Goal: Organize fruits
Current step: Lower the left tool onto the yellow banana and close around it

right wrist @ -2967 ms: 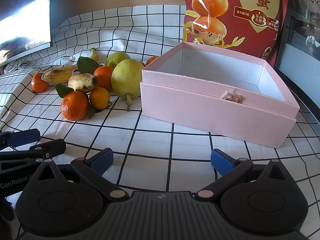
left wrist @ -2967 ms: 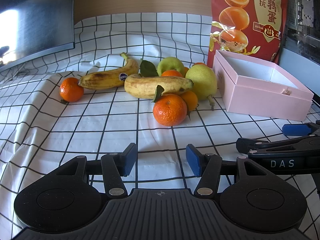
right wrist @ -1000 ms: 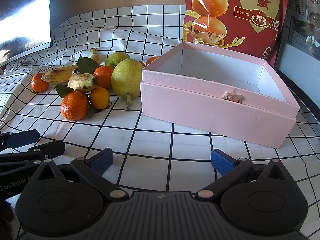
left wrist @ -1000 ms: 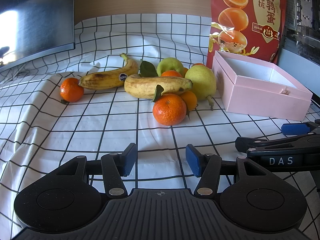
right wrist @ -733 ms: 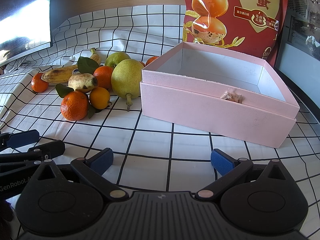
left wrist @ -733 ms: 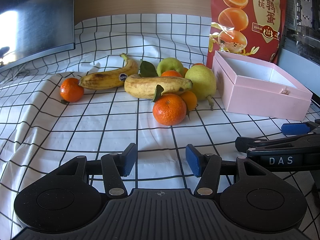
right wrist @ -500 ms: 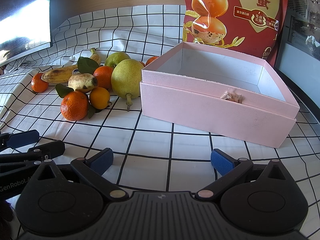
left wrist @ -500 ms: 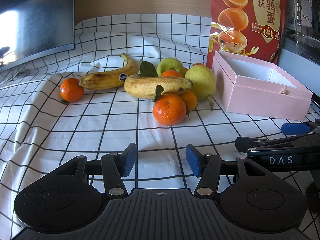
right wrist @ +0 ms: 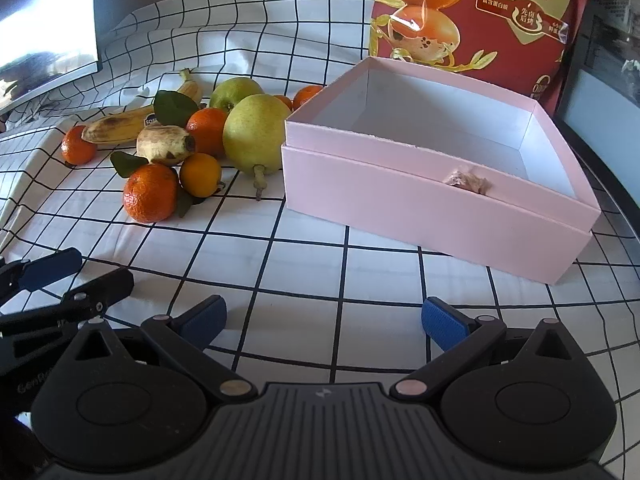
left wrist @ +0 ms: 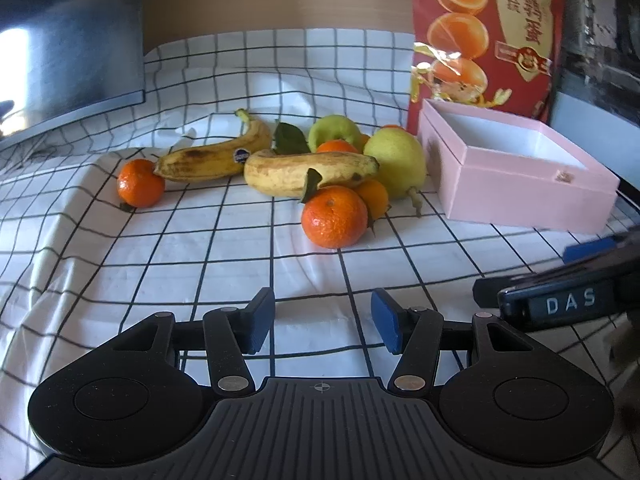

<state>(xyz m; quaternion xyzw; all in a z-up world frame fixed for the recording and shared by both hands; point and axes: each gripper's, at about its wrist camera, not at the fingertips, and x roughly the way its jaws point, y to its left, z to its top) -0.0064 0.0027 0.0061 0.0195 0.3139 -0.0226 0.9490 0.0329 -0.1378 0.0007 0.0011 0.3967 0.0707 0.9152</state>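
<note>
Left wrist view, near to far: left gripper [left wrist: 323,326] spread wide, pinching nothing, blue pads above bare checked white tablecloth [left wrist: 200,256]. Beside it, right gripper [right wrist: 323,320] likewise spread and empty, just short of the open pink cardboard box [right wrist: 420,204]. Left of that box, heaped loose fruit: large orange mandarin [left wrist: 334,217] nearest, spotted yellow bananas [left wrist: 308,173], pale green pear [left wrist: 396,162] touching the box wall. Box empty, probably waiting for fruit. Behind the box, upright red snack bag [left wrist: 484,32].
</note>
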